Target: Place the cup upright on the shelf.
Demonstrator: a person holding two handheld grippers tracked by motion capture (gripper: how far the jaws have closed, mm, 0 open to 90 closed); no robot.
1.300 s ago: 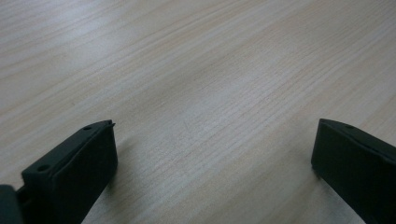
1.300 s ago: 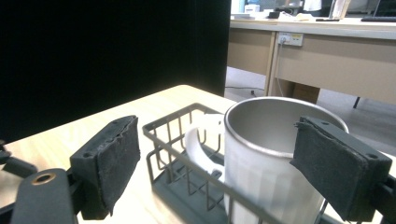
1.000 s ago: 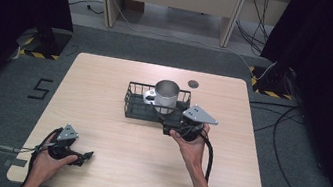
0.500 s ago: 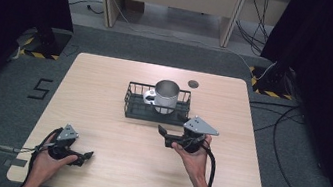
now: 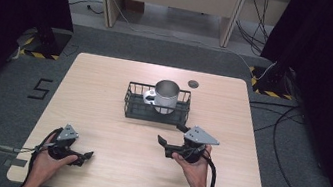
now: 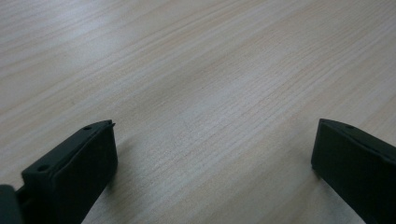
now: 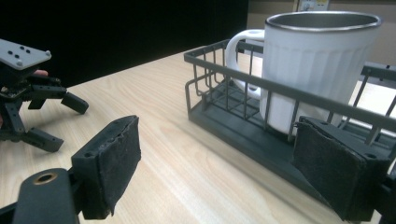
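The right gripper (image 5: 172, 134), jaws spread and empty, sits at six o'clock of the basket (image 5: 155, 113) holding the mug (image 5: 166, 95); the left gripper (image 5: 86, 156) rests released.

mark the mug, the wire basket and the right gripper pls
mug (image 7: 317, 70), right gripper view, on its ribbed white side.
wire basket (image 5: 132, 110), high view, on its front left rim.
right gripper (image 5: 172, 135), high view, midway between its open fingertips.
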